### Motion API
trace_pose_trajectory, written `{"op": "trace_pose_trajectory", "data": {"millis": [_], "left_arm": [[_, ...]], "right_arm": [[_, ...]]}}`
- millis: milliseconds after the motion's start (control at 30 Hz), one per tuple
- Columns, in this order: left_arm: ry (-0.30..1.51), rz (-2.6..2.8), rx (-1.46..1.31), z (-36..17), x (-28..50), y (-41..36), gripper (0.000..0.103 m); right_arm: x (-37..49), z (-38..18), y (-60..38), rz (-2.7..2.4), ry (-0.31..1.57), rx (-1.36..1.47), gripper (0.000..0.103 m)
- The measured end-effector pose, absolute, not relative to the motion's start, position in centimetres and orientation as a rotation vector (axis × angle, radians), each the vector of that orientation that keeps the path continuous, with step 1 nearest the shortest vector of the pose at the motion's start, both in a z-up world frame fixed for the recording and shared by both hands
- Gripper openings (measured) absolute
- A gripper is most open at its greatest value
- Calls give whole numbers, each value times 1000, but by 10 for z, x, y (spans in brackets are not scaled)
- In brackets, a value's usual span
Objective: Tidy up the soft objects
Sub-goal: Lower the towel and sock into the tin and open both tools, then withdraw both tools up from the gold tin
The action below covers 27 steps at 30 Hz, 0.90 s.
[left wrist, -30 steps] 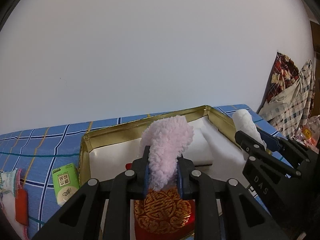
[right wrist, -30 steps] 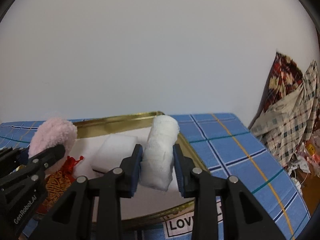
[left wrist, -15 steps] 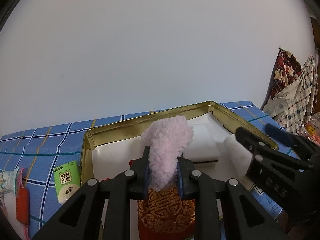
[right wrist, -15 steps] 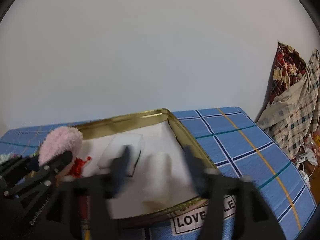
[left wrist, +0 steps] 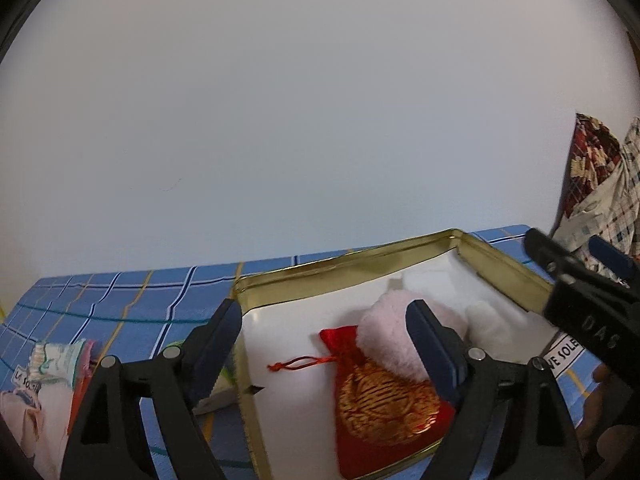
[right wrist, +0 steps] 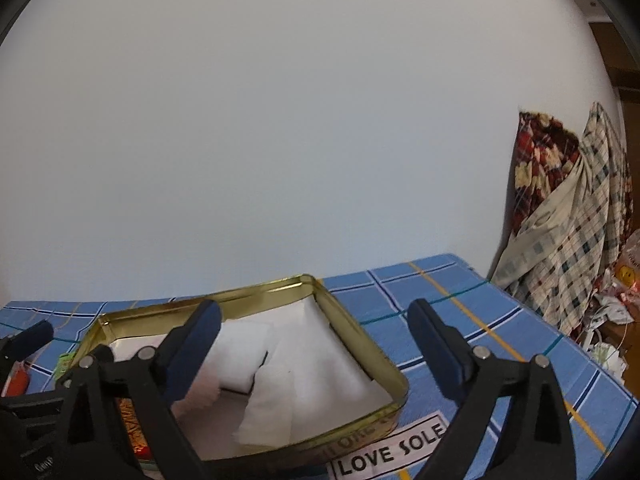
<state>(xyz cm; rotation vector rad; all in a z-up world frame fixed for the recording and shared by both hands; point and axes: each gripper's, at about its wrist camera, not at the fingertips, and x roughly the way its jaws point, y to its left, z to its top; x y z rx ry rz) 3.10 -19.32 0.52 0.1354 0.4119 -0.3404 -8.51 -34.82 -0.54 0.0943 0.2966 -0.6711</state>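
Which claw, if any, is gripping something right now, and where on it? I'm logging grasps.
Neither. The left claw and right claw are both opening with nothing pressed between them; the pink fluffy piece and white roll lie in the tin.

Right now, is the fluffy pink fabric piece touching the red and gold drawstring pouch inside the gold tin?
Touching. The left wrist view shows the fluffy pink fabric piece lying over the top of the red and gold drawstring pouch, no gap between.
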Motion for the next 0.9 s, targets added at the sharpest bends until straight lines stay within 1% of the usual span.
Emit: {"op": "trace_pose_trajectory", "data": {"millis": [267, 533, 900], "left_arm": [[366, -271, 212, 1, 19, -175, 86], [338, -239, 165, 2, 11, -142, 86], [379, -224, 132, 0, 14, -96, 86]], "right_arm": [[-88, -3, -338, -707, 262, 20, 96], [-94, -4, -337, -714, 248, 61, 96], [-97, -6, -324, -767, 257, 75, 94]]}}
